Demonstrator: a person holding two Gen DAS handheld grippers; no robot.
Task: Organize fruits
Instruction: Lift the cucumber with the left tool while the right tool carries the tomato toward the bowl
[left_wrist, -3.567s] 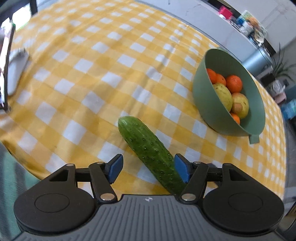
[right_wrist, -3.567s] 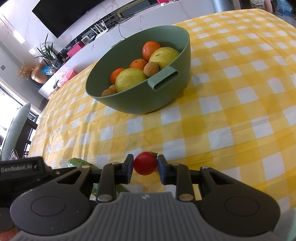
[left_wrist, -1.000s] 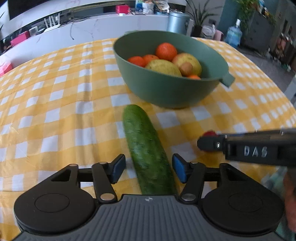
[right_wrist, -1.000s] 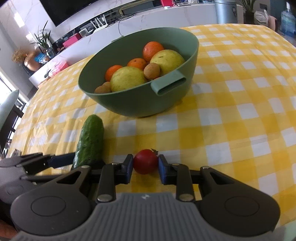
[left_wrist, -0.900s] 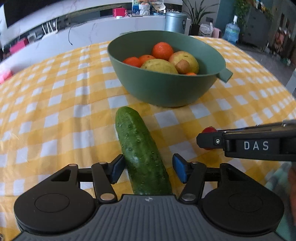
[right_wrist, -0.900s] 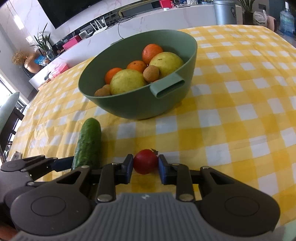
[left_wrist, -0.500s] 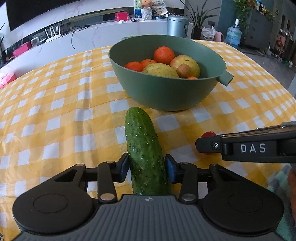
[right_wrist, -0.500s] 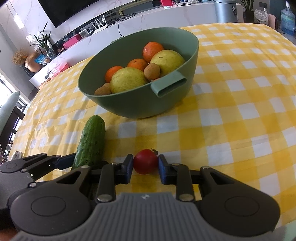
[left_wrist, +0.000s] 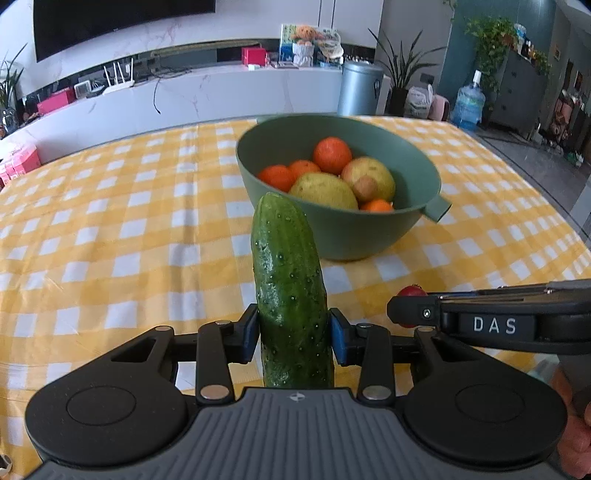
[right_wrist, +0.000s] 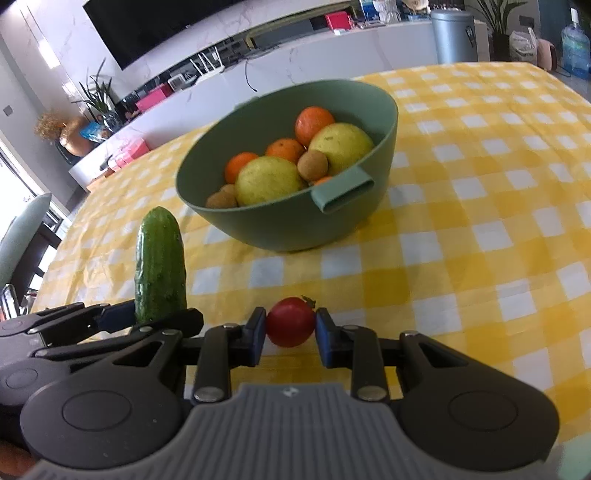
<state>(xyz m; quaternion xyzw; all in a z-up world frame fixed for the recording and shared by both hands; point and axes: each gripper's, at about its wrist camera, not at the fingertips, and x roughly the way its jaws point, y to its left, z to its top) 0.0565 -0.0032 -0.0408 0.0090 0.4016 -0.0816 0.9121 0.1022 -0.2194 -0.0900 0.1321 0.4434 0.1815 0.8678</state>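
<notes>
My left gripper (left_wrist: 293, 338) is shut on a green cucumber (left_wrist: 288, 280) and holds it lifted, its tip pointing toward the green bowl (left_wrist: 373, 229). My right gripper (right_wrist: 290, 338) is shut on a small red tomato (right_wrist: 290, 321) and holds it just above the checked cloth. The bowl (right_wrist: 295, 225) holds oranges, yellow-green fruits and small brown fruits. In the right wrist view the cucumber (right_wrist: 159, 262) stands up to the left. In the left wrist view the tomato (left_wrist: 412, 291) peeks out behind the right gripper's side.
The table carries a yellow and white checked cloth (left_wrist: 110, 221). The bowl has a handle (right_wrist: 343, 194) on the near side. A white counter (left_wrist: 184, 99) and a metal bin (left_wrist: 360, 88) stand beyond the table. A chair (right_wrist: 22, 236) stands at the left.
My left gripper has closed on the cucumber and raised it off the cloth. My right gripper stays shut on the tomato and has lifted slightly.
</notes>
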